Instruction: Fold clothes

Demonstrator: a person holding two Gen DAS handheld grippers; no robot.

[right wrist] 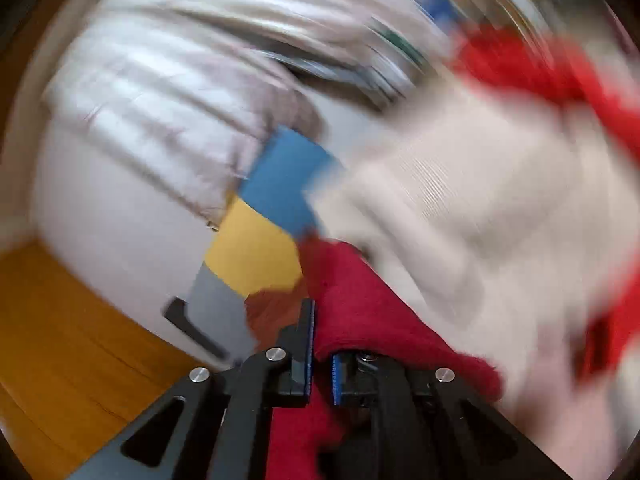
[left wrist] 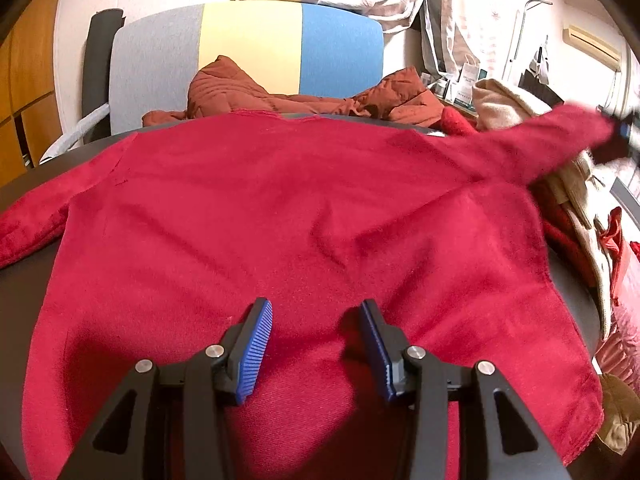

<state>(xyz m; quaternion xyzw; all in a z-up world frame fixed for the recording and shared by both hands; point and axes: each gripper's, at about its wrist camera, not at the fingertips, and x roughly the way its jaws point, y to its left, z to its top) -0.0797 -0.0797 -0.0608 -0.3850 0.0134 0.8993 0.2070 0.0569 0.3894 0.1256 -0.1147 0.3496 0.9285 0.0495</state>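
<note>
A red sweater [left wrist: 280, 216] lies spread flat on a dark table [left wrist: 24, 300], its left sleeve hanging off the left side. My left gripper [left wrist: 316, 320] is open and empty, hovering over the sweater's lower middle. The sweater's right sleeve [left wrist: 560, 136] is lifted to the far right, where my right gripper [left wrist: 628, 128] shows blurred at its cuff. In the right wrist view, which is motion-blurred, my right gripper [right wrist: 322, 344] is shut on the red sleeve [right wrist: 360, 312], which drapes over the right finger.
A chair [left wrist: 248, 40] with grey, yellow and blue back panels stands behind the table, with a rust-brown quilted garment [left wrist: 248, 92] on it. A pile of beige and red clothes [left wrist: 576, 184] lies at the table's right. Bedding [right wrist: 160, 60] and a wooden floor [right wrist: 60, 320] show beyond.
</note>
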